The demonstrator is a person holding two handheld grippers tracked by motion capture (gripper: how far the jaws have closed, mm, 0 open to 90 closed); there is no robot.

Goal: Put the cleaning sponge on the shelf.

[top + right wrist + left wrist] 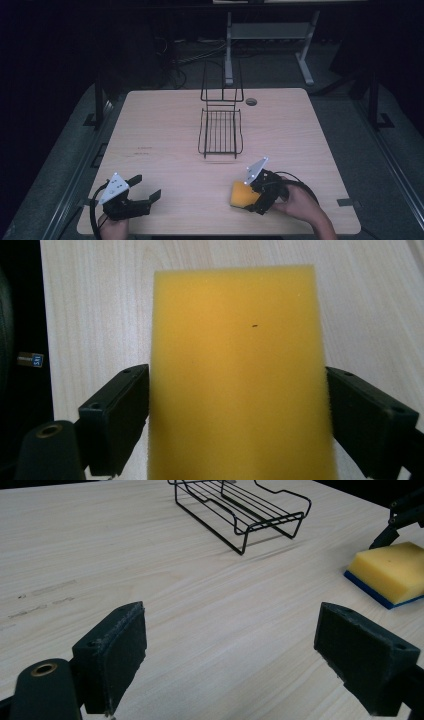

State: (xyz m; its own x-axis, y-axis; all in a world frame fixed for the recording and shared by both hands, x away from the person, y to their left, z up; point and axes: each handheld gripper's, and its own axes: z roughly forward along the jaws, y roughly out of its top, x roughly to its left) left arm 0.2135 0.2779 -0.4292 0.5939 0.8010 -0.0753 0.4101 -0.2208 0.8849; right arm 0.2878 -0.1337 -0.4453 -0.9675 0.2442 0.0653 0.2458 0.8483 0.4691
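A yellow sponge (240, 196) with a blue underside (392, 570) lies flat near the table's front right. My right gripper (252, 200) is lowered around it, open. Its two pads (117, 415) stand at the sponge's (235, 365) long sides without denting them. My left gripper (145, 187) rests open at the front left, with only bare wood between its pads (112, 655). A black wire rack (220, 132) stands at the table's middle back, and it sits ahead and to the right in the left gripper view (240, 510).
The light wooden table (165, 125) has a round cable hole (251, 101) behind the rack. Its front edge runs close to both hands. Beyond the far edge, a white table frame (305, 55) and cables stand on the dark floor.
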